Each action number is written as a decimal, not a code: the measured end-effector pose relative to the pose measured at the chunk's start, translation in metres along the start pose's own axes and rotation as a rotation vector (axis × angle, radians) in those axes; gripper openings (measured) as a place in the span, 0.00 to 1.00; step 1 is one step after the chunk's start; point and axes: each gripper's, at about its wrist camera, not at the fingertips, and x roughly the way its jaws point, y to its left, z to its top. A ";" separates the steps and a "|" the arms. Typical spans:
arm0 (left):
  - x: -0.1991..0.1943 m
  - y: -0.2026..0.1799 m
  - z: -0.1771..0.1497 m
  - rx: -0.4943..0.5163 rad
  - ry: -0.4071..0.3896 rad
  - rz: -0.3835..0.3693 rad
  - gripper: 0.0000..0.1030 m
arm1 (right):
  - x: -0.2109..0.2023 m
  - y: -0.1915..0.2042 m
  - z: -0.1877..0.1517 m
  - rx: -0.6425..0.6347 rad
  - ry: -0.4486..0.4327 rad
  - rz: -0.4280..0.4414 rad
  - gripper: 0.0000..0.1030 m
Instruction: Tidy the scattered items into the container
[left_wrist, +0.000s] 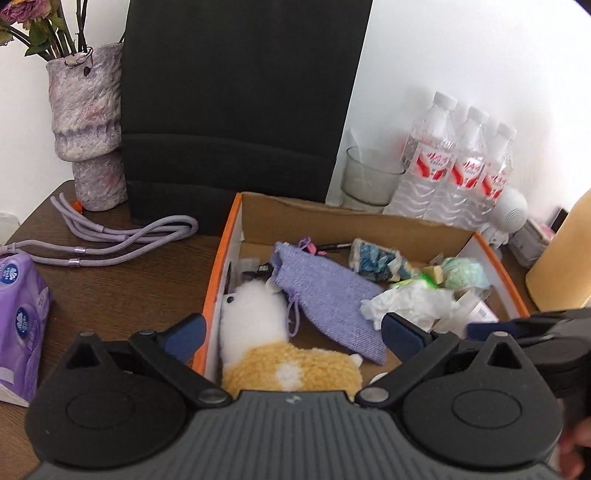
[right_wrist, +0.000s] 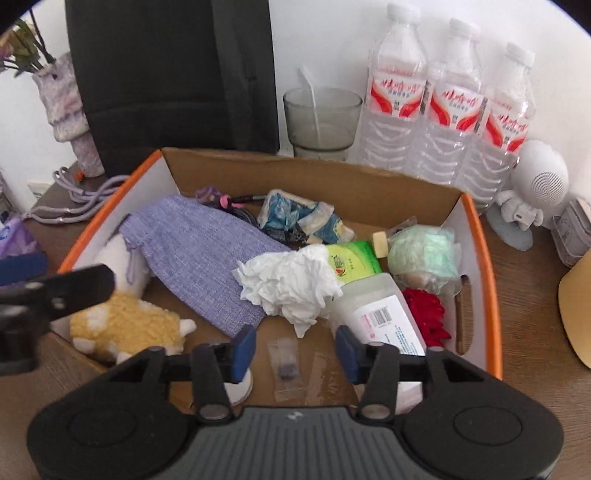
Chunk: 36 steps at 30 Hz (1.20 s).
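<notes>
An orange-rimmed cardboard box (left_wrist: 218, 266) (right_wrist: 487, 280) on the brown table holds several items. Among them are a white and yellow plush toy (left_wrist: 258, 332) (right_wrist: 125, 325), a purple knitted pouch (left_wrist: 325, 291) (right_wrist: 199, 254), crumpled white tissue (left_wrist: 406, 302) (right_wrist: 291, 284), a white labelled bottle (right_wrist: 376, 314) and a small clear sachet (right_wrist: 284, 369). My left gripper (left_wrist: 293, 332) hangs wide open above the plush toy at the box's near left corner, its pads apart from the toy. My right gripper (right_wrist: 295, 352) is open over the box's near edge, above the sachet, holding nothing.
Left of the box lie a purple cord (left_wrist: 110, 240) and a purple tissue pack (left_wrist: 18, 325). Behind stand a mottled vase (left_wrist: 88, 125), a black panel (left_wrist: 236, 110), a glass (right_wrist: 321, 118), three water bottles (right_wrist: 450, 110) and a white figurine speaker (right_wrist: 535, 192). A yellow object (left_wrist: 561, 251) sits right.
</notes>
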 end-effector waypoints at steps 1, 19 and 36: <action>-0.001 -0.001 0.000 0.003 0.011 0.014 1.00 | -0.010 -0.004 0.002 0.011 -0.011 -0.005 0.51; -0.131 -0.048 -0.070 0.150 -0.384 0.099 1.00 | -0.163 -0.023 -0.102 0.086 -0.600 -0.030 0.84; -0.244 -0.018 -0.267 0.136 -0.409 0.031 1.00 | -0.217 0.051 -0.324 0.066 -0.531 -0.018 0.87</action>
